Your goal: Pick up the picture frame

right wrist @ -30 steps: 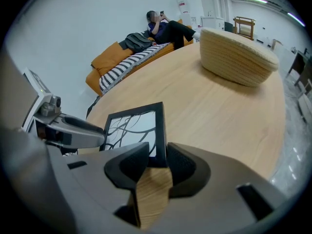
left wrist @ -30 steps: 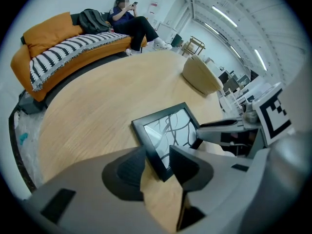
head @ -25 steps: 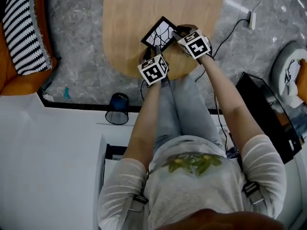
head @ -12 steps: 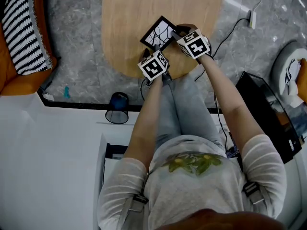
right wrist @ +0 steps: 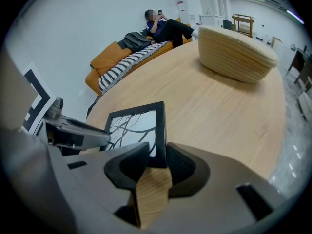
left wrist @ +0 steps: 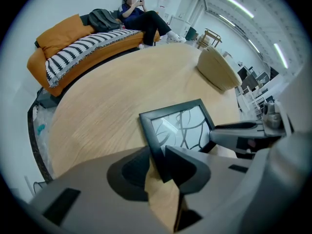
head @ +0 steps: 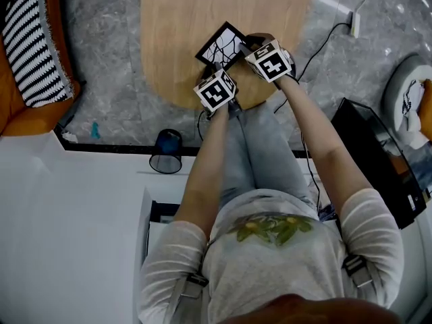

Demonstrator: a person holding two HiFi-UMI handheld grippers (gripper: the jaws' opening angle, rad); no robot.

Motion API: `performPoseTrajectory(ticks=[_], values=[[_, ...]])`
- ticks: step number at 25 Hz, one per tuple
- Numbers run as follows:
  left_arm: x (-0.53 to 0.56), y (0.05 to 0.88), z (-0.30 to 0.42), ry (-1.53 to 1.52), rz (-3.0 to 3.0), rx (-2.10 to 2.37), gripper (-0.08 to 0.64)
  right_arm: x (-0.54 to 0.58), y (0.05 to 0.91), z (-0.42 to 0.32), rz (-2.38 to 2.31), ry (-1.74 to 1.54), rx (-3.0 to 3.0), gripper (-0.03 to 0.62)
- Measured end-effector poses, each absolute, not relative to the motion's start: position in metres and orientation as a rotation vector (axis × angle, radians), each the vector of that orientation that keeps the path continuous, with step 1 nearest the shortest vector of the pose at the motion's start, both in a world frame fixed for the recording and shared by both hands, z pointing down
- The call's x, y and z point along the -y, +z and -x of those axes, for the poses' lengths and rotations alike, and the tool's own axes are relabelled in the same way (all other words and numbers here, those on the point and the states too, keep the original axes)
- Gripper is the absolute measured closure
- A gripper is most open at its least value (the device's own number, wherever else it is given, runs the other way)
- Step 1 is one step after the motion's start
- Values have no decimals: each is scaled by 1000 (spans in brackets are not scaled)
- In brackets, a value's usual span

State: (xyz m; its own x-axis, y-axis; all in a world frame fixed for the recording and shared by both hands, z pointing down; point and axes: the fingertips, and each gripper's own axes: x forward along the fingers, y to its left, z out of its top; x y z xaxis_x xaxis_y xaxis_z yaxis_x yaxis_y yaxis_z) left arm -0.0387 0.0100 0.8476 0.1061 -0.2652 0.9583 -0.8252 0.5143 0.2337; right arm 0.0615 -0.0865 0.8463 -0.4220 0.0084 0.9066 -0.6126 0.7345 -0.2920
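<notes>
The picture frame (head: 219, 44) is black, with a white branch pattern behind its glass, and rests on the near end of the oval wooden table (head: 182, 19). My left gripper (head: 219, 67) comes down on its near left corner. In the left gripper view the jaws are closing, with the frame's (left wrist: 180, 128) left rail between both pads of that gripper (left wrist: 157, 160). My right gripper (head: 247, 46) holds the opposite side. In the right gripper view its (right wrist: 157, 160) pads press on the frame's (right wrist: 134, 128) right rail.
A woven basket (right wrist: 236, 52) stands farther along the table. An orange sofa with a striped throw (head: 27, 46) lies to the left, and a person (left wrist: 141, 13) sits on it. A dark bin (head: 165, 152) stands on the floor and a black box (head: 378, 160) at the right.
My left gripper's marker cube has tipped a little toward the frame. The right gripper and the frame have kept their places.
</notes>
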Motion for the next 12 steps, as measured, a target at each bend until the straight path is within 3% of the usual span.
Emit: performPoseTrajectory(ticks=[12], values=[[-8, 834, 49, 494, -1009, 1397, 476, 71, 831, -74, -487, 824, 1867, 512]])
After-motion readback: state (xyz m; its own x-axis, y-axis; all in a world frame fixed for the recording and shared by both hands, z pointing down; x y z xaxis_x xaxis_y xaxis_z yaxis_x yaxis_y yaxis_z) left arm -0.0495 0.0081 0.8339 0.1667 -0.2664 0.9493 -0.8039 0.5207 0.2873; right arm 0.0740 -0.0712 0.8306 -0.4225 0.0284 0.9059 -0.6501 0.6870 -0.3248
